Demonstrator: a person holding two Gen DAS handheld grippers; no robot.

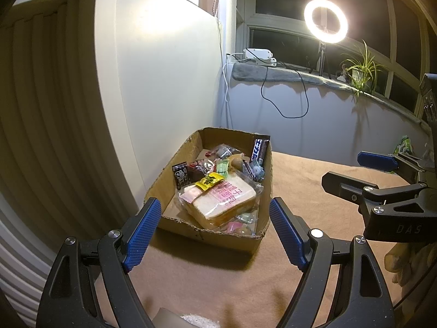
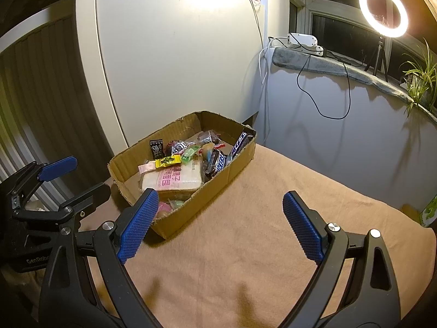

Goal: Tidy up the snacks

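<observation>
A cardboard box point(image 1: 213, 235) stands on the tan cloth and holds several snacks. Among them are a wrapped bread slice point(image 1: 221, 200), a yellow candy point(image 1: 209, 181), a black sachet point(image 1: 180, 175) and a Snickers bar point(image 1: 258, 147) leaning on the far wall. My left gripper point(image 1: 215, 201) is open and empty, hanging just in front of the box. My right gripper point(image 2: 220, 192) is also open and empty, over bare cloth to the right of the box point(image 2: 191, 208). The bread point(image 2: 172, 181) and a Snickers bar point(image 2: 217, 164) show in the right wrist view too. Each gripper appears in the other's view: right point(image 1: 342, 167), left point(image 2: 91, 173).
A white cabinet panel point(image 1: 164, 82) stands close behind the box. On the window sill point(image 1: 286, 75) are a lit ring light point(image 1: 325, 20), a potted plant point(image 1: 360, 68) and a white device with a hanging cable. A green packet point(image 2: 428, 210) lies at the cloth's right edge.
</observation>
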